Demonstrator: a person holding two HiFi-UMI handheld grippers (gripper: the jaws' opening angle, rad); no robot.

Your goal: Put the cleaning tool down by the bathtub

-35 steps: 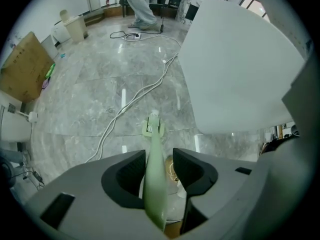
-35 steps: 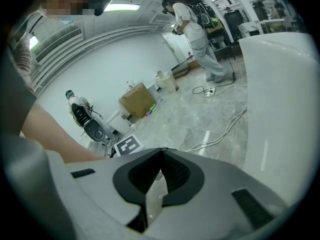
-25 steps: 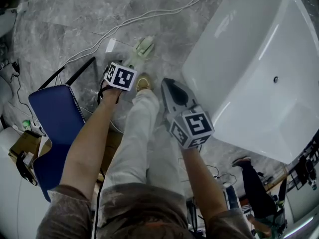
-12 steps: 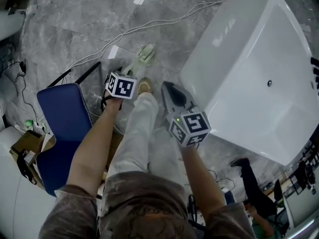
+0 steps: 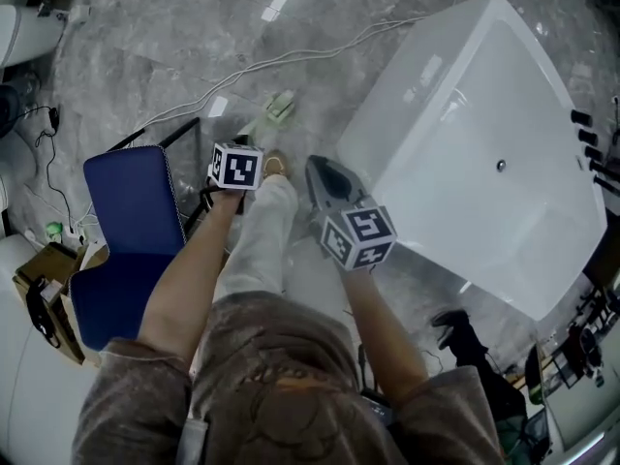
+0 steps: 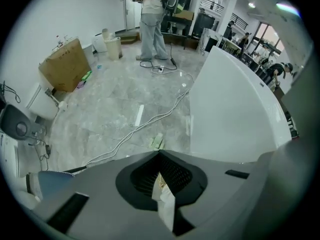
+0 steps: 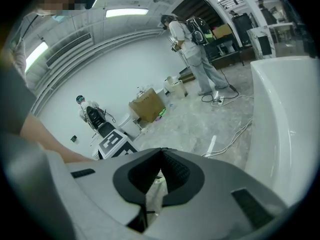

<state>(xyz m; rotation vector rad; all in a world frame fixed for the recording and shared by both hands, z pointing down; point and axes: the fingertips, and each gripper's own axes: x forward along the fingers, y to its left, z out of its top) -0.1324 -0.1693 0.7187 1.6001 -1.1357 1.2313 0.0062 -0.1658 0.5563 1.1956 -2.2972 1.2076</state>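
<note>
Left gripper lifted, fingers just clenched empty, right gripper likewise; cleaning tool near bathtub edge

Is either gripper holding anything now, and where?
Nothing is held: left gripper and right gripper are shut empty; the cleaning tool lies on the floor beside the bathtub.

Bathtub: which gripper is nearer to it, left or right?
Right. The right gripper hangs just beside the near rim of the bathtub. The left gripper, its jaws just closed on nothing, is farther off, across the person's leg, by the blue chair.
</note>
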